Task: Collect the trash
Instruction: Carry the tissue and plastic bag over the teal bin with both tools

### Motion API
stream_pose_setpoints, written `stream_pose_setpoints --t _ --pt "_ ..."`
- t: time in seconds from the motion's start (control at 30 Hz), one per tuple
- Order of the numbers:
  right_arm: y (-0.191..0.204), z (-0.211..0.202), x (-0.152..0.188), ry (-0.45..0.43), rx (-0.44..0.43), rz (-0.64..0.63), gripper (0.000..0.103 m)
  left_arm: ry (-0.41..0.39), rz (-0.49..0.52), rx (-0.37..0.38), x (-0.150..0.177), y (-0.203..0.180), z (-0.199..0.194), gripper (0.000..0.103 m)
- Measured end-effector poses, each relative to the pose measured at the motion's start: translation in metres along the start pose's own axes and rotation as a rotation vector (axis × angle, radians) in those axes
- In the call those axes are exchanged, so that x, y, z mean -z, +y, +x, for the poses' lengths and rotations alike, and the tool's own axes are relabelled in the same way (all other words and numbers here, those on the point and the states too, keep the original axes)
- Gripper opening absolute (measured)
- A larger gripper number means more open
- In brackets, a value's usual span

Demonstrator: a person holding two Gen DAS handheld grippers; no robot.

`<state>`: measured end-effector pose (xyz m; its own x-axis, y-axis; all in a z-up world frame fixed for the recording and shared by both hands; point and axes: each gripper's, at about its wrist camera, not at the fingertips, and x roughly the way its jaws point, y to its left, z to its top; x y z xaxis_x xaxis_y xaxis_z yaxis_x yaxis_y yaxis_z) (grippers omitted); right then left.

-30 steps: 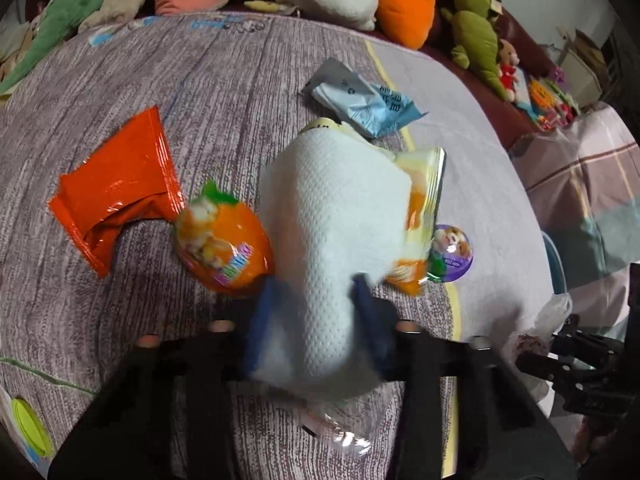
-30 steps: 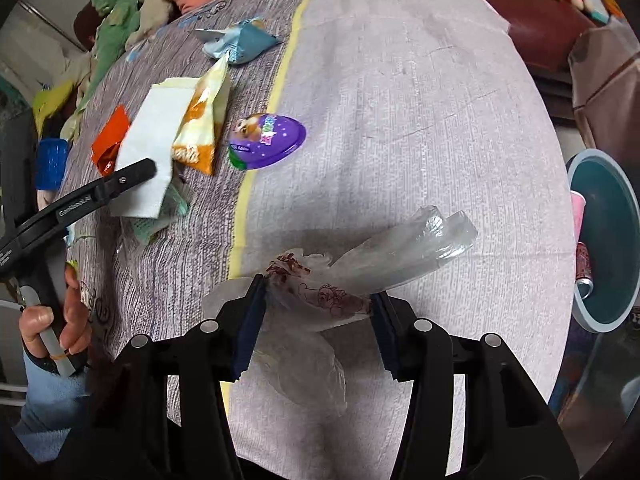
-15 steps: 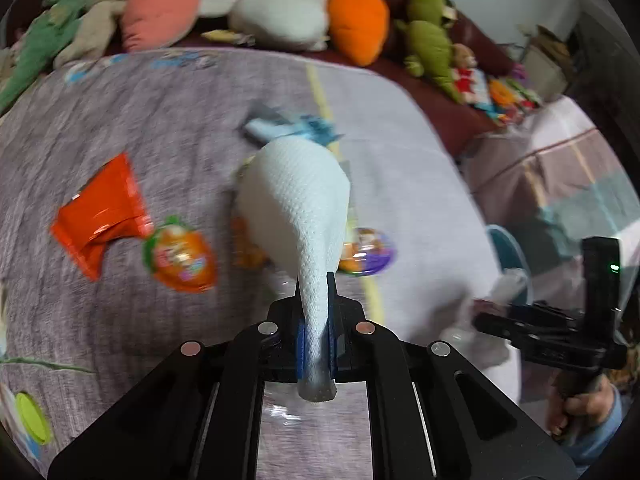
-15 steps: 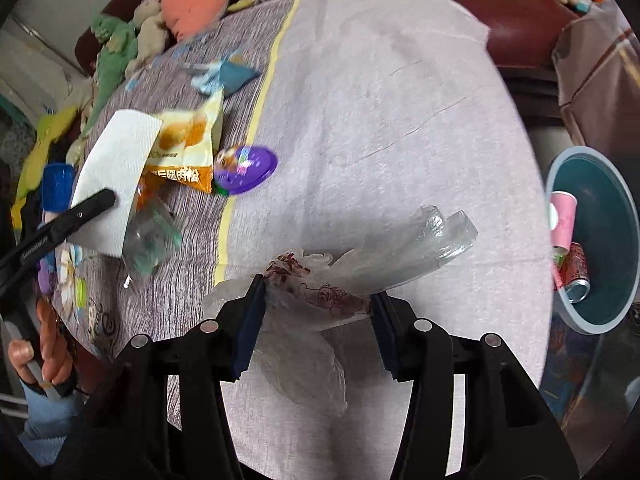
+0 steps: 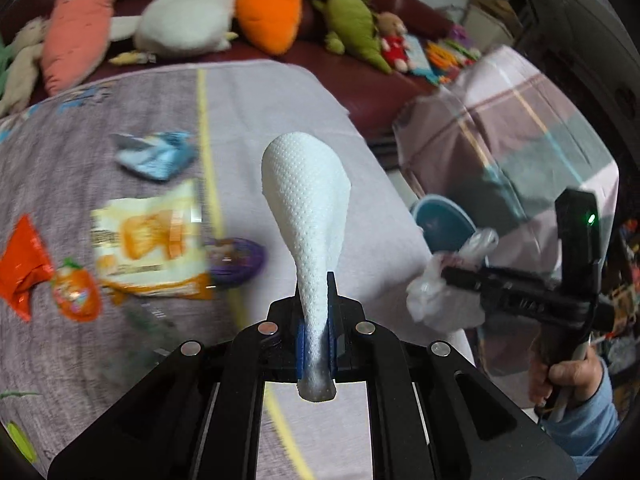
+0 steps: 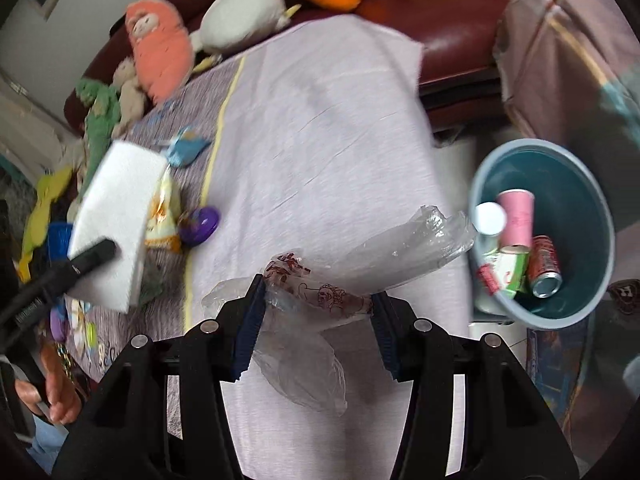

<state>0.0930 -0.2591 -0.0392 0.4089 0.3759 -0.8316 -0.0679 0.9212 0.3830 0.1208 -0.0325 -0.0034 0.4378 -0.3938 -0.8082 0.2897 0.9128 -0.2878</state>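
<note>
My left gripper (image 5: 316, 336) is shut on a white paper towel (image 5: 308, 200), which stands up from the jaws above the bed. From the right wrist view the same towel (image 6: 114, 216) hangs over the wrappers at the left. My right gripper (image 6: 316, 312) is shut on a crumpled clear plastic bag (image 6: 360, 264) with red print, near the bed's right edge. The teal trash bin (image 6: 600, 216) stands on the floor just right of it, with a pink cup (image 6: 518, 216) and a red can (image 6: 544, 266) inside. On the bed lie a yellow snack bag (image 5: 148, 248), a purple capsule (image 5: 236, 260), a blue wrapper (image 5: 154, 154), an orange wrapper (image 5: 22, 264) and an orange capsule (image 5: 76, 292).
Plush toys line the dark red sofa (image 5: 348, 80) behind the bed, among them an orange carrot (image 5: 268, 4) and a white one (image 5: 184, 26). A plaid-covered piece of furniture (image 5: 520, 128) stands at the right beyond the bin. A person's hand (image 5: 568, 372) grips the right tool.
The left gripper closed on the paper towel, lifted it off the wrappers and carried it rightward. The right gripper, still gripping the plastic bag, moved toward the bin, which now shows its contents.
</note>
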Motion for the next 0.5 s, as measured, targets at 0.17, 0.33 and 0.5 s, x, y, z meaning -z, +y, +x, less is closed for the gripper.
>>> stream_pose_setpoints --t 0.17,0.33,0.5 --pt "-0.049 -0.032 -0.009 -0.083 0.036 0.083 0.048 0.04 0.087 0.037 -0.01 -0.047 0.029 0.009" --pt "-0.103 -0.064 -0.014 -0.159 0.082 0.166 0.048 0.077 0.159 0.086 -0.025 -0.097 0.06 0.009" --pt "-0.153 -0.088 -0.016 -0.218 0.132 0.235 0.048 0.124 0.226 0.116 -0.034 -0.145 0.094 0.009"
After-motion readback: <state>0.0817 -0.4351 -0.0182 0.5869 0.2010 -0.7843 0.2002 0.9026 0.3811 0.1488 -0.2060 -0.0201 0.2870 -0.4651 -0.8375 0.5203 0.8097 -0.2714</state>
